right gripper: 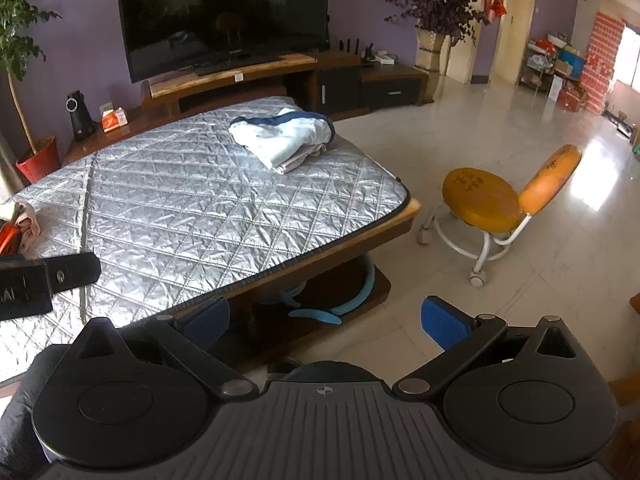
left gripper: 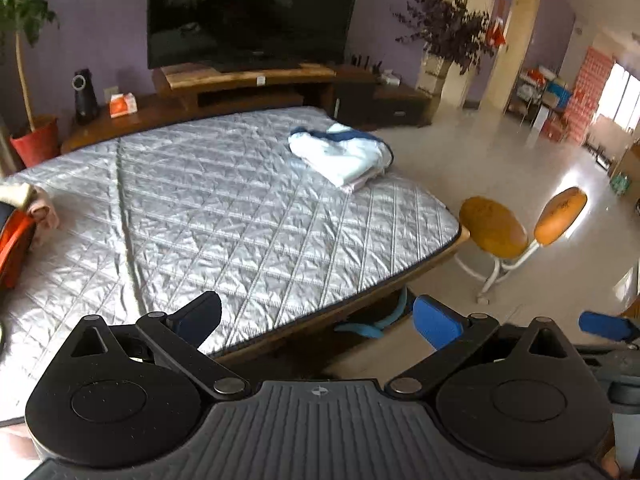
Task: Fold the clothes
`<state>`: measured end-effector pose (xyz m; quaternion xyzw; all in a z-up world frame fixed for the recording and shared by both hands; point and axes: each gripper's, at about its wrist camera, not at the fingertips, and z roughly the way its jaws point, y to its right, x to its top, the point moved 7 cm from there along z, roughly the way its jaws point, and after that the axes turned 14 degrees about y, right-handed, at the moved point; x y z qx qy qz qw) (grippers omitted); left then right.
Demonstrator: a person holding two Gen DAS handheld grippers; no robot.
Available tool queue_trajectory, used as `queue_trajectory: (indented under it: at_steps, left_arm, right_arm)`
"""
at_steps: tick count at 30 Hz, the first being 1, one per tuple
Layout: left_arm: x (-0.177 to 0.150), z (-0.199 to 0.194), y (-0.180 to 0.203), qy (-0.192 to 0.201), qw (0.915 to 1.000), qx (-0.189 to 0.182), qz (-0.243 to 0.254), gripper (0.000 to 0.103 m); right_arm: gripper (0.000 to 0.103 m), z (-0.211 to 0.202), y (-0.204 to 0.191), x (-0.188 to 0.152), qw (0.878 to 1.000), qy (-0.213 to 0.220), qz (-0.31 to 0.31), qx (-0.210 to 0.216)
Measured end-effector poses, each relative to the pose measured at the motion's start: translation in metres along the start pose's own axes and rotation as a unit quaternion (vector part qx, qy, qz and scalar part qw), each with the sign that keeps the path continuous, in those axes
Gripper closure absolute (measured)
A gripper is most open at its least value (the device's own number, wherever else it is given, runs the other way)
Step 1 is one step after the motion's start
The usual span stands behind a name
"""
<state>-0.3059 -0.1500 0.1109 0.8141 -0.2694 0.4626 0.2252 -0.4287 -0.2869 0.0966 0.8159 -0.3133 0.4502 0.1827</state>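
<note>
1. Both sets of jaws stand spread wide and grasp nothing: the left gripper (left gripper: 318, 318) hangs above the near edge of the mattress (left gripper: 224, 208), and the right gripper (right gripper: 326, 320) hangs just off that edge, over the floor and the low wooden frame beneath.

2. Folded clothes (left gripper: 340, 152) sit in a neat stack at about 1 o'clock in the left wrist view, close to the far right corner of the mattress. A white garment trimmed in dark blue lies on top, with a paler pinkish layer showing underneath. In the right wrist view the same stack lies at roughly 12 o'clock, well apart from both grippers.

3. More clothes (left gripper: 36, 204) wait at 9 o'clock, bunched at the left edge of the mattress: beige and pink fabric beside something orange. They look unfolded, though only a sliver is visible.

4. My judgement: at least one garment is done and set aside, and the broad quilted middle of the mattress is bare, ready for the next piece. What remains is the heap at 9 o'clock, whose full size cannot be told.

5. An orange stool (right gripper: 504, 200) stands on the tiled floor at 3 o'clock, clear of the work, and a television (right gripper: 224, 12) fills 12 o'clock behind the mattress.
</note>
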Motion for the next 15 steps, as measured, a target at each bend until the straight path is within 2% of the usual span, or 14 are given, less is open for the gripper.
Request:
queue_trajectory:
  at_steps: [3, 7, 15]
  left_arm:
    - [0.000, -0.001, -0.004, 0.029, 0.9992, 0.023, 0.018, 0.000]
    - [-0.003, 0.007, -0.014, 0.023, 0.9994, 0.026, 0.000, 0.000]
    - [-0.002, 0.020, -0.031, 0.024, 0.9990, 0.037, 0.006, 0.000]
  right_arm:
    - [0.000, 0.004, -0.003, -0.004, 1.000, -0.007, -0.003, 0.001]
    - [0.000, 0.010, -0.009, -0.006, 1.000, -0.014, -0.009, 0.005]
    - [0.000, 0.028, -0.028, -0.006, 0.999, -0.025, -0.029, 0.016]
